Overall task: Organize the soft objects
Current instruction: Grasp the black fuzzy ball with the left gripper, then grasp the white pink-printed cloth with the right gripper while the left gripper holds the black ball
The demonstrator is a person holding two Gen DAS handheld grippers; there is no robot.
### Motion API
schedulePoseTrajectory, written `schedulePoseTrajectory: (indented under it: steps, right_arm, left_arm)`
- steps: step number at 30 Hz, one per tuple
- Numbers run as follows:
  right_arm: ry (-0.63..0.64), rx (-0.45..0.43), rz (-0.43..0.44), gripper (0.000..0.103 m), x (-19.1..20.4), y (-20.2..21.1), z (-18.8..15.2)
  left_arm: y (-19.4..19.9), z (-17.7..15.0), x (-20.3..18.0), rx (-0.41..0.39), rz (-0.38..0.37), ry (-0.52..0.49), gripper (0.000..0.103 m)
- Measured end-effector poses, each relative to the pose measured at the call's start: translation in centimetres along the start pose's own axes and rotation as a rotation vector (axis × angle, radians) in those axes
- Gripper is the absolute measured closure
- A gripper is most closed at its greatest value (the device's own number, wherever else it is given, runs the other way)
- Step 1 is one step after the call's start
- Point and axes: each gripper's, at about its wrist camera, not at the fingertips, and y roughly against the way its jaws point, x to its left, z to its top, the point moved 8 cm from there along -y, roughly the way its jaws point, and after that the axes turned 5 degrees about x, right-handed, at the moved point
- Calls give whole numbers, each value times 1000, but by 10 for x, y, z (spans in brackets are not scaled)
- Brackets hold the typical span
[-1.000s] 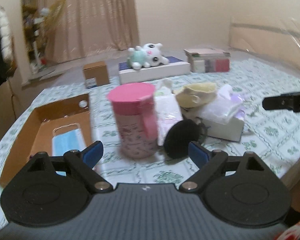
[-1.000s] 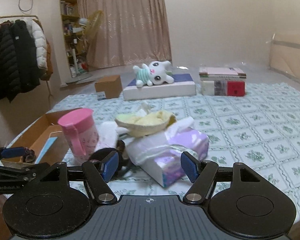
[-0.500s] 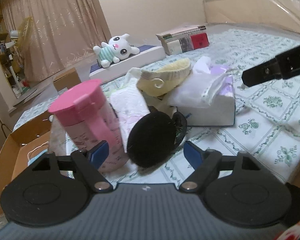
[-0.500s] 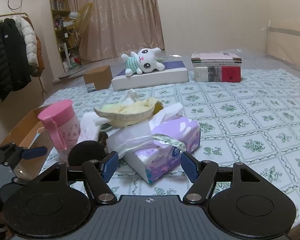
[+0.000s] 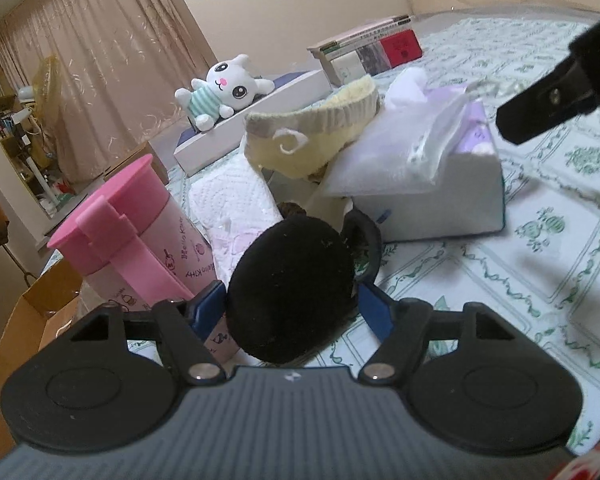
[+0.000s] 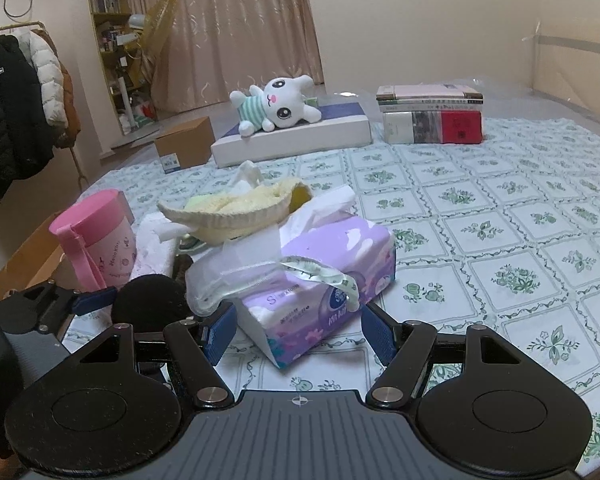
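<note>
Left gripper (image 5: pixel 290 310), closing, half-open, flanks the black earmuff pad (image 5: pixel 292 284), apparently ungripped.

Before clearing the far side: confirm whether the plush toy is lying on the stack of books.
No. The plush toy lies on a flat white box, with the stack of books standing apart beside it.

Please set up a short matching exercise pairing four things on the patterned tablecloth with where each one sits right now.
Things:
1. black round pad
2. yellow knitted hat
3. plush toy
4. pink cup

Places:
A. lying on the flat white box at the far side
B. between the fingers of the left hand-held gripper
C. standing at the left of the pile, next to the cardboard tray
D. resting on top of the pile, behind the purple tissue pack

Pairs: 1-B, 2-D, 3-A, 4-C
</note>
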Motion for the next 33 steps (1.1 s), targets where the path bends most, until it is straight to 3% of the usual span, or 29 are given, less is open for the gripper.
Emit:
schedulePoseTrajectory:
  steps: [10,21,28,33]
  right_arm:
    - [-10,6,0,34,-3,-4,0]
    - [25,-31,35,34,18,7,18]
    - [71,-27,131,34,64,-2,23]
    - [-37,14,243,35,90,-25,30]
  left_arm:
    - [-4,-4,-1,16,20,-18,43]
    - [35,-13,30,39,-143,244,52]
    - [58,-33,66,53,-132,350,52]
    - [63,-43,96,57,-109,423,52]
